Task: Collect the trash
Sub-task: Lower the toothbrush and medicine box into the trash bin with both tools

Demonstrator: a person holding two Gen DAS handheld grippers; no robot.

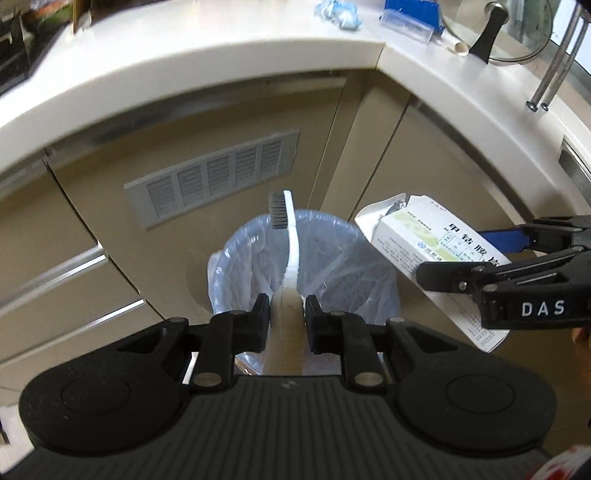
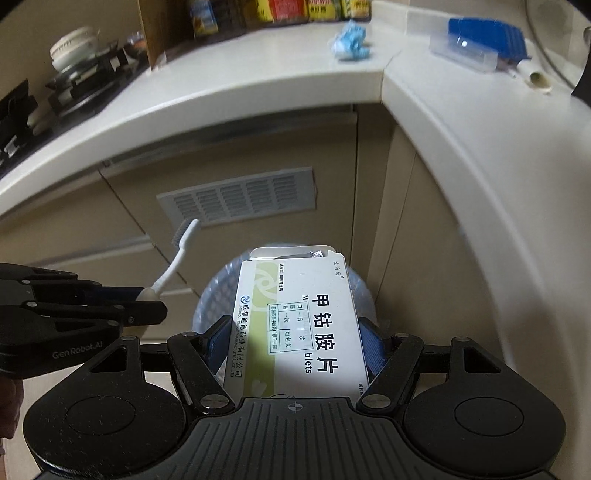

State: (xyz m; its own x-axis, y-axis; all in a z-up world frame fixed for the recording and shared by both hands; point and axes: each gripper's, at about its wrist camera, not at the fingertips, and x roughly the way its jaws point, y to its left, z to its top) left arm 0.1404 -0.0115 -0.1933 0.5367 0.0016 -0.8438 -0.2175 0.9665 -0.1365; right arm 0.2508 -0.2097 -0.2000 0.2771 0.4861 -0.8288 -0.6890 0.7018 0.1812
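Observation:
My left gripper point(image 1: 287, 317) is shut on a white toothbrush point(image 1: 291, 236) with dark bristles, held over a bin point(image 1: 236, 266) lined with a clear blue bag, on the floor by the cabinets. My right gripper point(image 2: 293, 345) is shut on a white and green medicine box point(image 2: 299, 325) with an open top flap, held above the same bin point(image 2: 207, 302). The box point(image 1: 417, 236) and right gripper point(image 1: 428, 275) show at the right of the left wrist view. The toothbrush point(image 2: 177, 254) and left gripper point(image 2: 155, 308) show at the left of the right wrist view.
A white L-shaped counter point(image 1: 229, 55) runs above the bin. On it lie a crumpled blue and white wrapper point(image 2: 349, 44), a blue and clear plastic box point(image 2: 480, 40) and a glass pot lid point(image 1: 506, 33). A stove point(image 2: 74, 85) stands at the left. A vent grille point(image 1: 210, 177) is on the cabinet.

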